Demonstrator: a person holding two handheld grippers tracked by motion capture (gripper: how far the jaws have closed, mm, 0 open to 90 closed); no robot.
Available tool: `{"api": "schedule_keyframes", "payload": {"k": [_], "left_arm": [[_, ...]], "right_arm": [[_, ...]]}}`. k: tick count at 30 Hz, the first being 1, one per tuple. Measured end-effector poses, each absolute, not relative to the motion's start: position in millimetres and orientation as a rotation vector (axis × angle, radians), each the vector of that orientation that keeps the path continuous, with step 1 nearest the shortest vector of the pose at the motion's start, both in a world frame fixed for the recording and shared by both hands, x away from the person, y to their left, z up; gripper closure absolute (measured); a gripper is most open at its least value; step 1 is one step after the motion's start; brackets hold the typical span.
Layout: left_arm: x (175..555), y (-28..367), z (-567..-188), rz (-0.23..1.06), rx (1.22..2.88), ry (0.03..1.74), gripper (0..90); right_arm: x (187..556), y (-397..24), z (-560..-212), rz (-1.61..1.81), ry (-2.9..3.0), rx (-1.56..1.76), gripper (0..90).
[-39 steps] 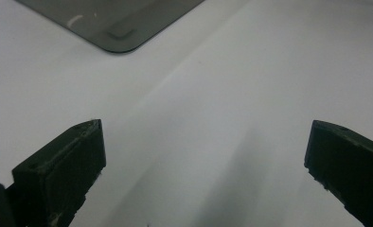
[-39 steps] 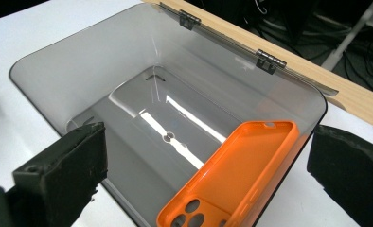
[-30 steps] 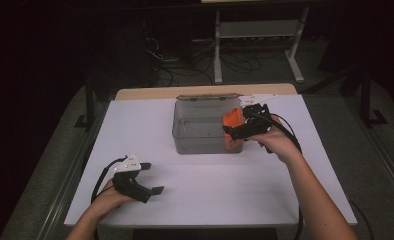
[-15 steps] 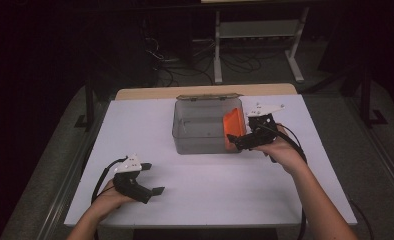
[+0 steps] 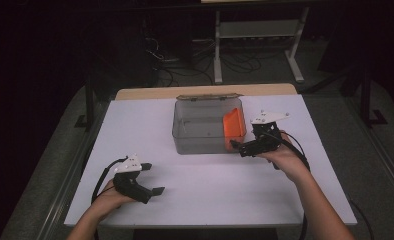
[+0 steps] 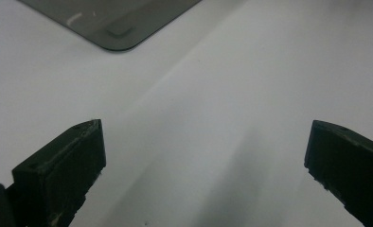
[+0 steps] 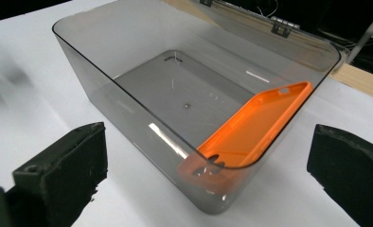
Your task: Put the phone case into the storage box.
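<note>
The orange phone case [image 7: 251, 127] leans inside the clear box [image 5: 185, 131], near the bench's far edge. Right gripper [image 5: 236, 147] hovers beside it, jaws wide apart and empty; left gripper [image 5: 157, 190] idles open near the front-left corner. Looks light, flexible, slightly slick; pinch its raised upper rim.

Dim room, bright white table [image 5: 210, 195], dark bkgd, soft shadows, jaws blurry in close-ups

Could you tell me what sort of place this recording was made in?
Probably a lab or workshop: a white-covered table in a dark room, tangled cables on the floor behind, and a metal stand beyond.
</note>
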State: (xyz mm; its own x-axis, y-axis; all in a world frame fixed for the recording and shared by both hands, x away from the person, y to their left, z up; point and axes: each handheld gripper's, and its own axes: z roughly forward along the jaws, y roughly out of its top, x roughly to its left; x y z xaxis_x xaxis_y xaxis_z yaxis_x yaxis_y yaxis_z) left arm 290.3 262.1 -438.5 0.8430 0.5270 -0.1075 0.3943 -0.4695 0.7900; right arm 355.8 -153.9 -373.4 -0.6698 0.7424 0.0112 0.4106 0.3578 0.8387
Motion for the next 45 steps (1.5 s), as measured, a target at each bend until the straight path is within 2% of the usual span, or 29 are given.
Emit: {"api": "schedule_keyframes", "payload": {"k": [45], "left_arm": [[290,263,-437,0.196,2.12,0.666,0.0]], "right_arm": [[304,-173,-431,1.202,2.287,1.094,0.0]]}}
